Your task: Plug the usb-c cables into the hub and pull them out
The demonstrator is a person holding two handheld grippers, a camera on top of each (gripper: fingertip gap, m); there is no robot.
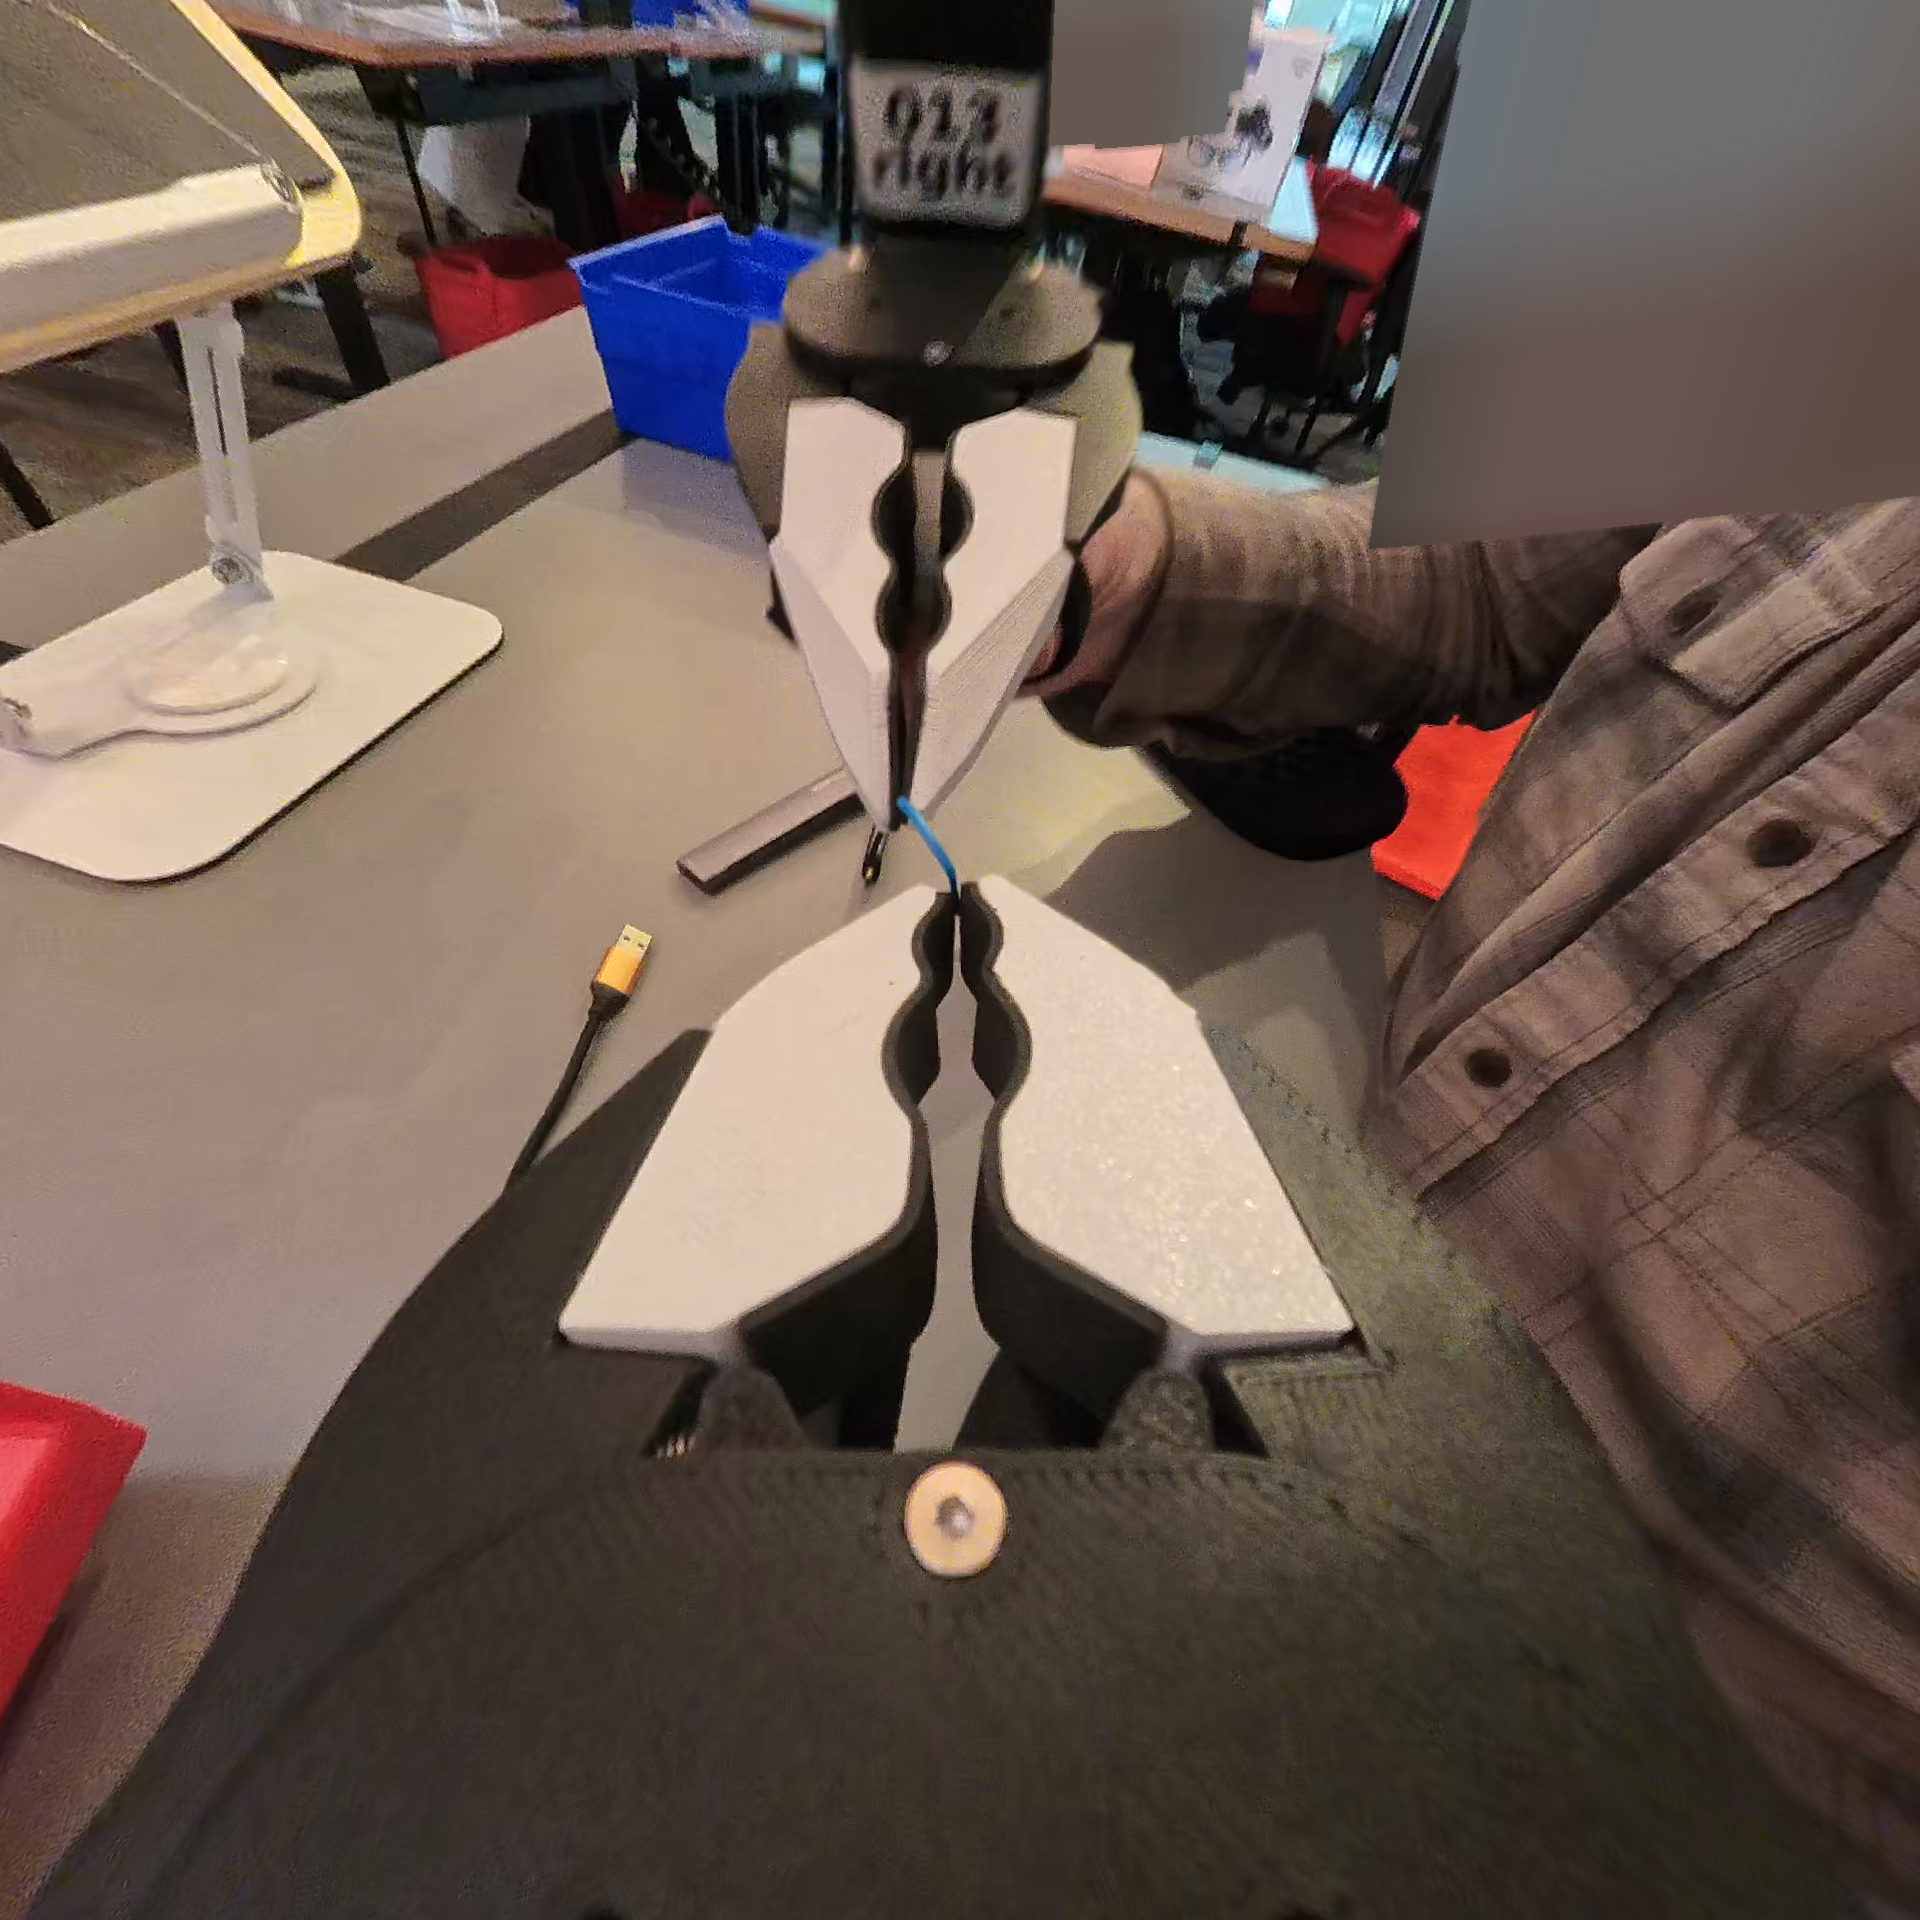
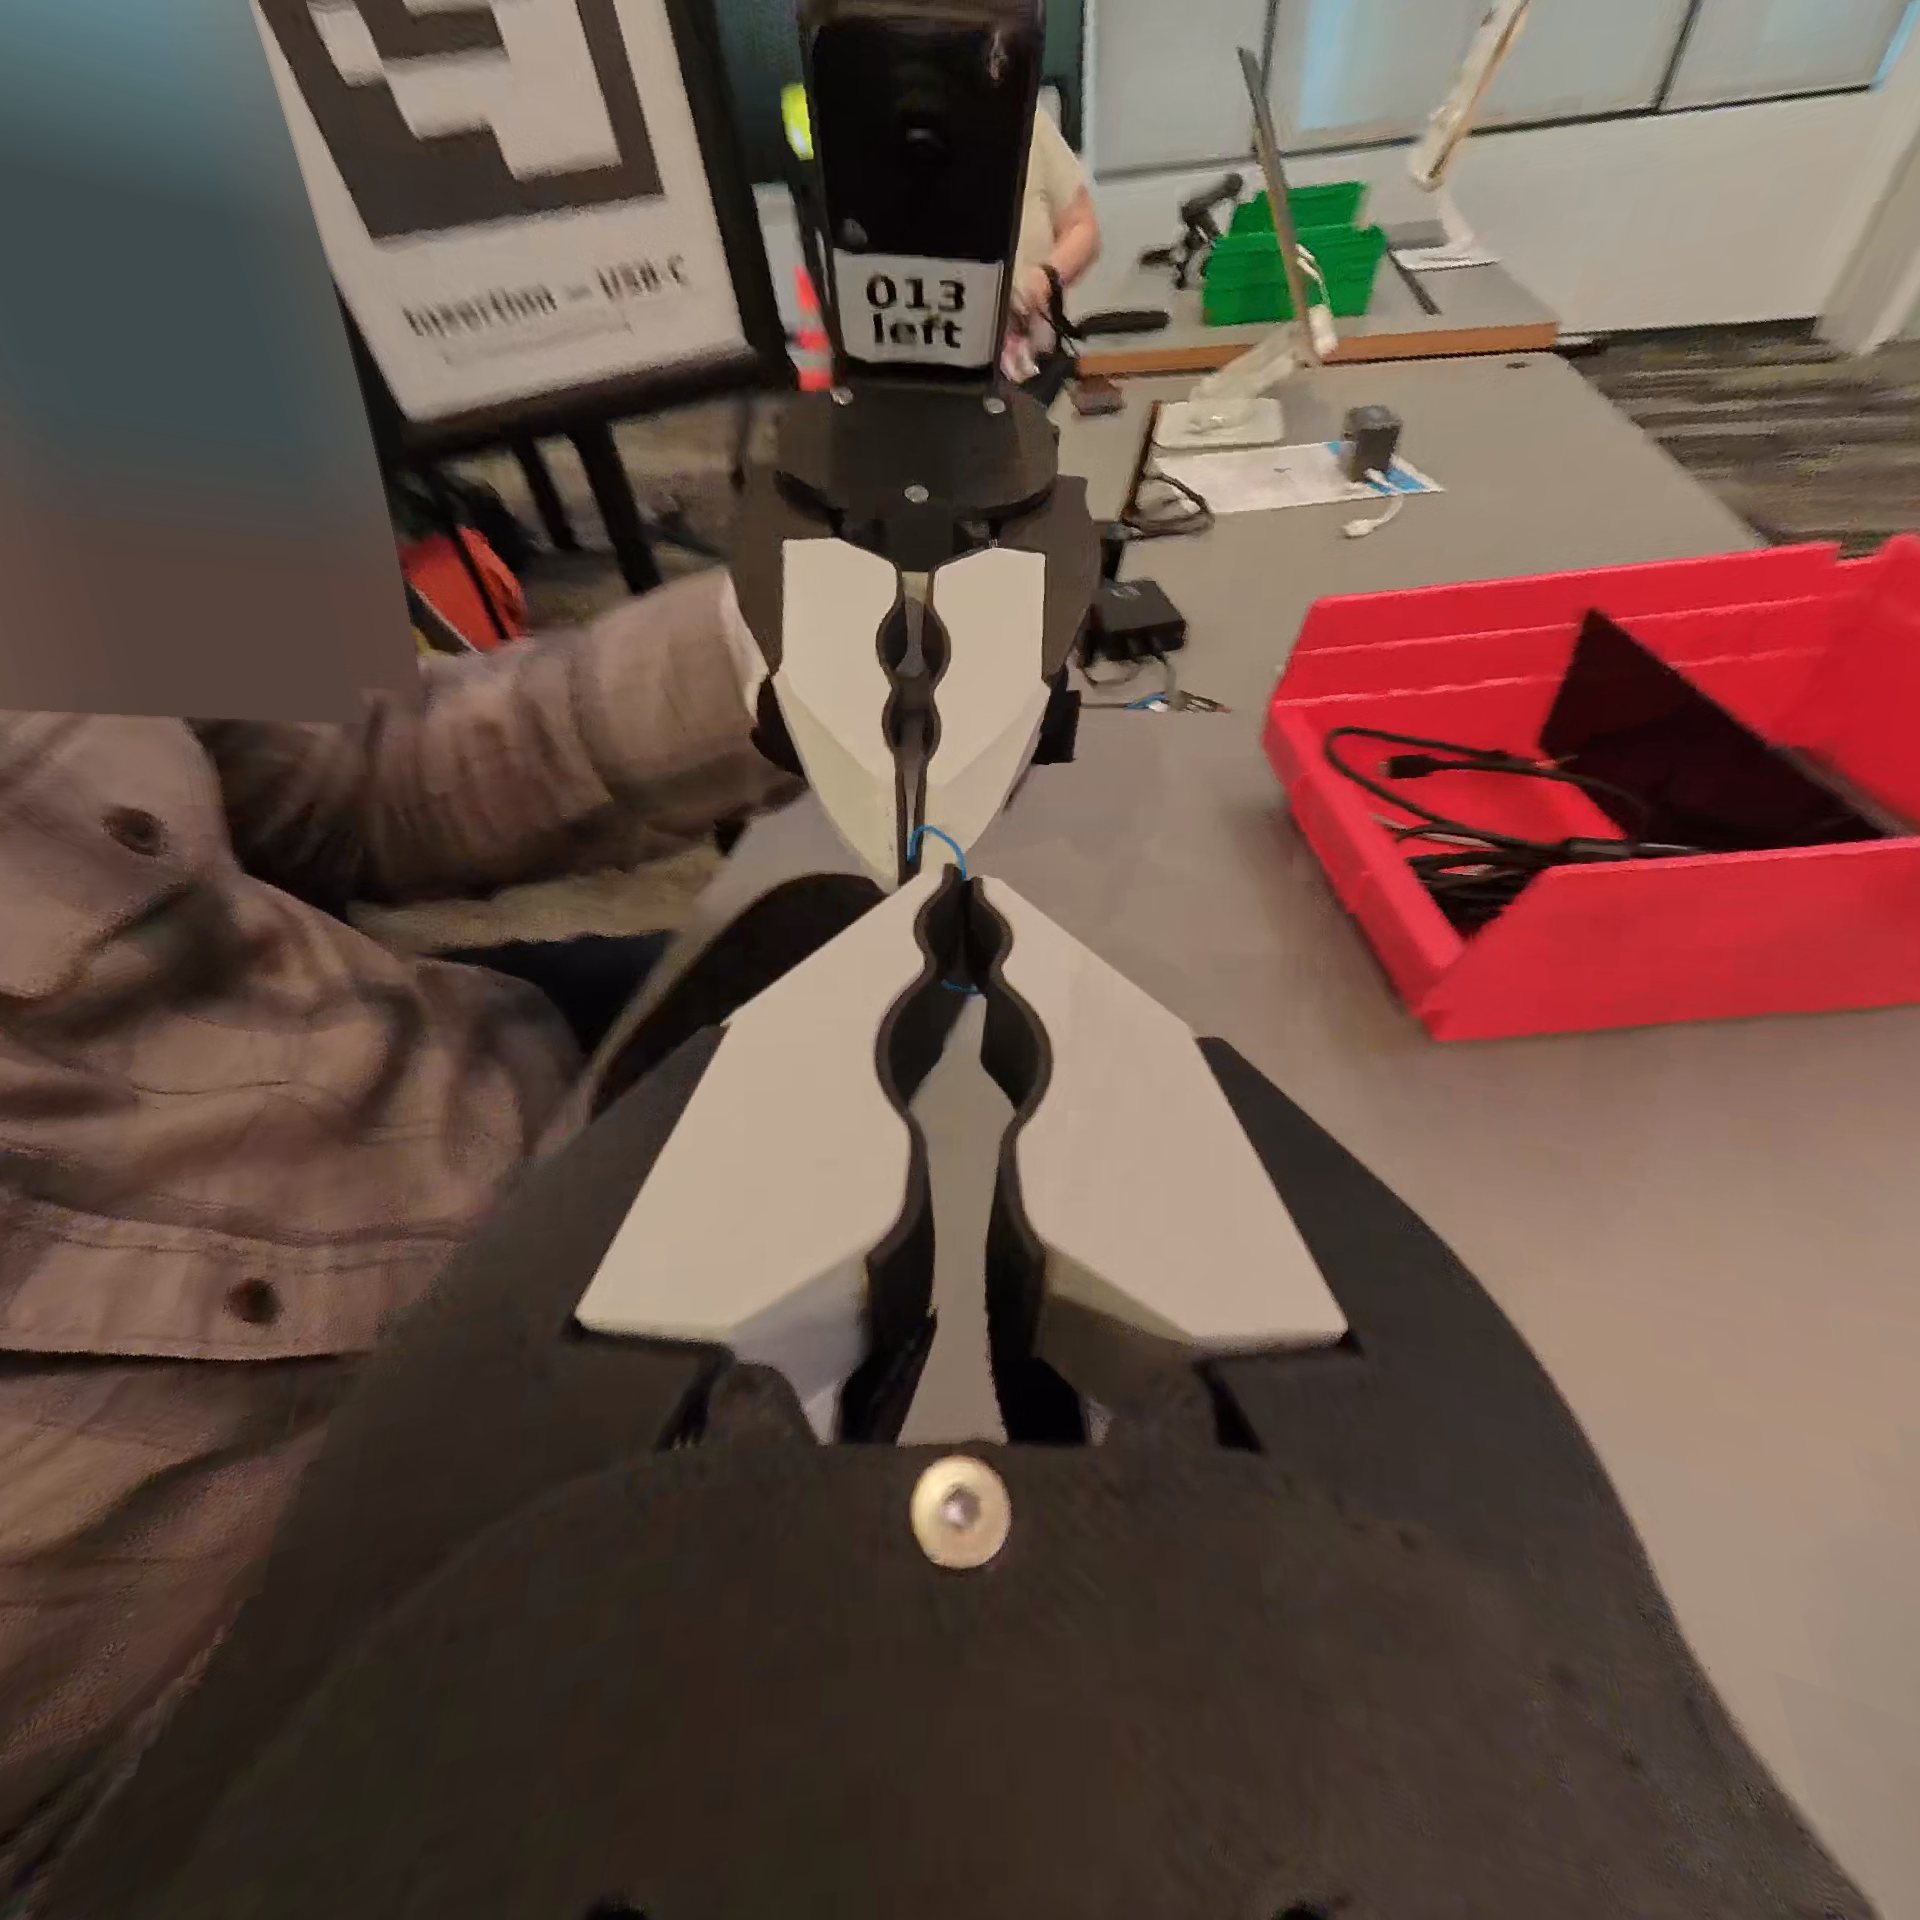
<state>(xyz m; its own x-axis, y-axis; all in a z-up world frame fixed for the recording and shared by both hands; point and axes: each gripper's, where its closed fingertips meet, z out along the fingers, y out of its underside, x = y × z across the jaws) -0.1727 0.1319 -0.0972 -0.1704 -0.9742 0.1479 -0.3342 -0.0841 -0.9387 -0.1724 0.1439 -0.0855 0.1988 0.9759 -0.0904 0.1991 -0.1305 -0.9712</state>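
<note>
Two hand-held grippers meet tip to tip above the grey worktop (image 1: pixel 312 1091), sharing a thin blue wire (image 1: pixel 928 840). The left hand-held gripper (image 1: pixel 958 902) is closed on one end of the wire; the right hand-held gripper (image 1: pixel 896 805) is closed on the other end, with a small dark connector tip (image 1: pixel 873 857) hanging just below it.

Risk: the exposed wire is short and bowed, so pulling the two apart may slip it from one pinch or strain it; any twist may kink it.

The dark slim hub (image 1: pixel 769 831) lies flat on the worktop beyond and left of the left hand-held gripper's tips, under the right one. An orange-collared USB plug (image 1: pixel 621 961) on a black cable lies just left of the left hand-held gripper, untouched.
</note>
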